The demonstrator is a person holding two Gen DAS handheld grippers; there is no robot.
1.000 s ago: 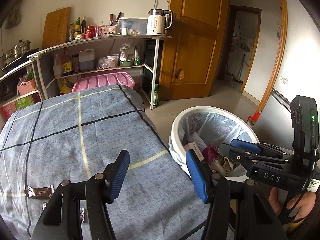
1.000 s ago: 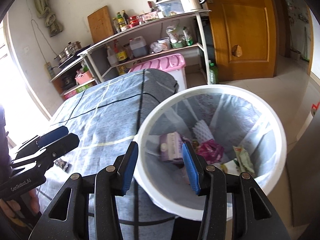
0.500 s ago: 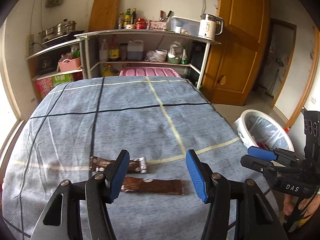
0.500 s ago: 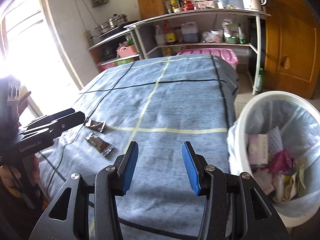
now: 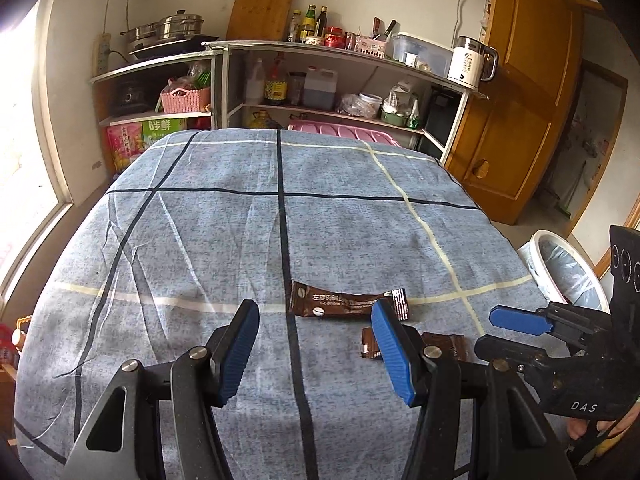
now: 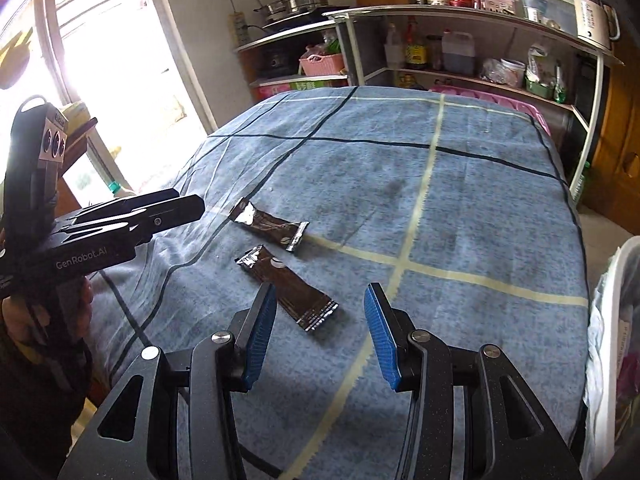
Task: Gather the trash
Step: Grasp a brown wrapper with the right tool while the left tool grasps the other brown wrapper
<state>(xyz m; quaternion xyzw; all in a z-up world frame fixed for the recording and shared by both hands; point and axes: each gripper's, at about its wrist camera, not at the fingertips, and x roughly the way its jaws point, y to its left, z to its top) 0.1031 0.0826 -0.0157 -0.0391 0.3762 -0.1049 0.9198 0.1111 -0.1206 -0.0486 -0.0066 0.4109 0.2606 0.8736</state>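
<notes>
Hovering over the blue checked desk point(image 5: 200, 240), the left gripper point(image 5: 316, 348) and right gripper point(image 6: 320, 328) keep their fingers parted and empty. Two brown wrappers point(image 6: 288, 288) point(image 6: 270, 229) lie side by side ahead; the lined bin point(image 5: 560, 264) stands beside the desk.

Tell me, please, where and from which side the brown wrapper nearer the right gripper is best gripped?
The nearer wrapper lies flat on the tablecloth, long and thin, slanting away to the left. I would probably come straight down from above with the open right gripper and pinch across its narrow width near the crimped end closest to the fingers, keeping clear of the second wrapper beyond.
</notes>
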